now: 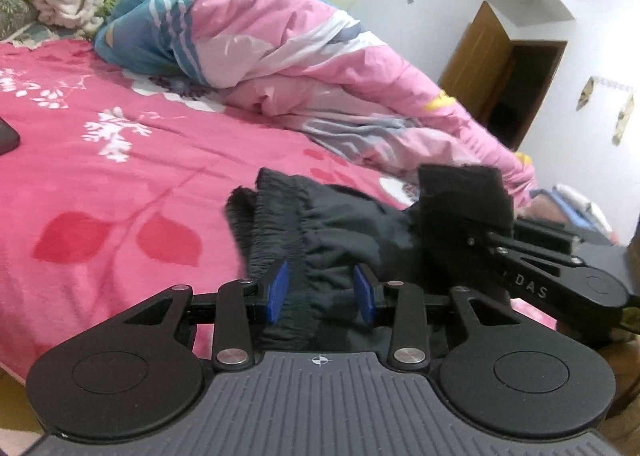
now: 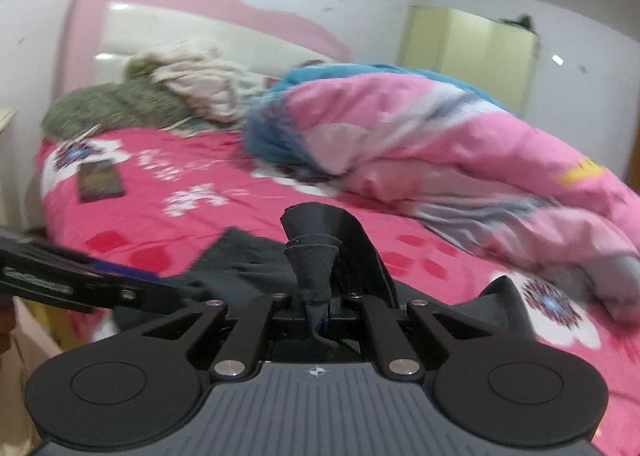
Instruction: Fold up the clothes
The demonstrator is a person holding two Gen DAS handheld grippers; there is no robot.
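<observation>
A dark grey garment with a gathered elastic waistband lies bunched near the front of the pink flowered bed. My left gripper stands open. Its blue pads are apart on either side of the waistband, which runs loosely between them. To its right, my right gripper holds up a flap of the same garment. In the right wrist view, the right gripper is shut on a twisted fold of the dark garment, which rises in a cone above the fingers.
A heaped pink and blue quilt fills the bed's right side. Cream and green blankets are piled by the pink headboard. A dark flat device lies on the sheet at the left. A brown door stands open at the right.
</observation>
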